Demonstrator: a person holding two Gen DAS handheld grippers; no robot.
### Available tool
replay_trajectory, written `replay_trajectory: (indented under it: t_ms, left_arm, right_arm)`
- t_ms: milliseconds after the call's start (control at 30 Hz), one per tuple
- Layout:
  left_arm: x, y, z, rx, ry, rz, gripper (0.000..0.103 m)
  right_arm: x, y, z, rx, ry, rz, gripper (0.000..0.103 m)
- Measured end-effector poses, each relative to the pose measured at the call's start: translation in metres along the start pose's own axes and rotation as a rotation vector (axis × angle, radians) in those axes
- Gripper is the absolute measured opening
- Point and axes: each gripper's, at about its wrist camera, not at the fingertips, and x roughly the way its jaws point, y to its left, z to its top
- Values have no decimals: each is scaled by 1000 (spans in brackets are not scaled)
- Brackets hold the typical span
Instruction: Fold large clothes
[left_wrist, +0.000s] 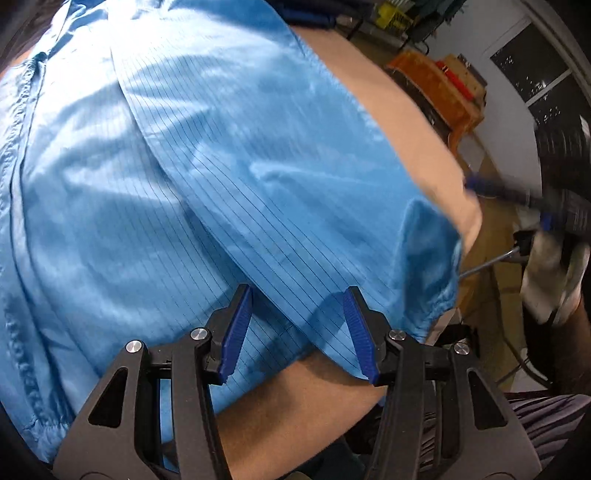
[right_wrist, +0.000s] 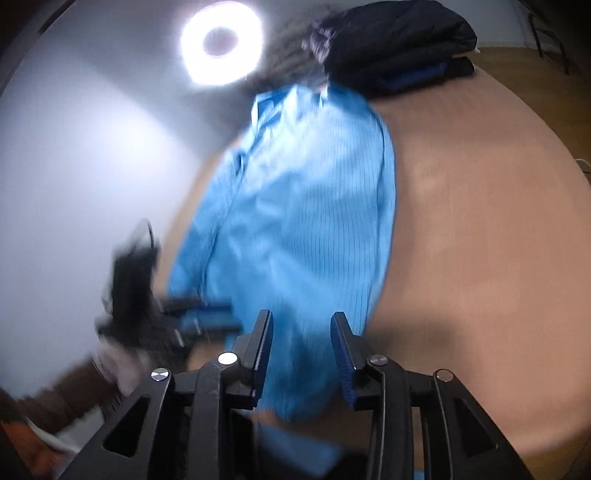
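A blue shirt (left_wrist: 207, 177) lies spread on the table (left_wrist: 413, 122), its sleeve folded across. The left tool (left_wrist: 297, 332) and right tool (right_wrist: 301, 354) hover over it, jaws apart, gripping nothing.

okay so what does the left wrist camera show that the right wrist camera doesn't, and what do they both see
Only the left wrist view shows the orange crate, a dark window and the garment's gathered cuff. Only the right wrist view shows the ring light and a folded dark clothes pile at the table's far end. Both show the light blue pinstriped garment lying on the tan table, and each shows its own claw, left claw and right claw, open over the fabric without pinching it.
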Motion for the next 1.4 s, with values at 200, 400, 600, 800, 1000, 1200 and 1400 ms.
replay_trajectory:
  t_ms: [200, 400, 600, 800, 1000, 1200, 1400]
  left_arm:
    - [9, -13, -3, 71, 21, 33, 52]
    - [6, -14, -3, 74, 26, 14, 52]
    - [7, -9, -1, 58, 31, -5, 52]
    - [7, -2, 3, 51, 37, -16, 52]
    - [7, -9, -1, 63, 35, -7, 52]
    - [3, -22, -2, 70, 32, -51, 52]
    - [-3, -35, -1, 108, 17, -51, 52]
  right_arm:
    - [56, -46, 69, 108, 12, 4, 36]
    - [99, -93, 107, 209, 6, 7, 36]
    - [84, -87, 117, 189, -80, -12, 35]
    - [89, -72, 117, 126, -22, -24, 35]
    - [118, -90, 116, 185, 17, -45, 3]
    - [84, -61, 120, 3, -56, -210, 0]
    - [80, -80, 115, 44, -63, -149, 68]
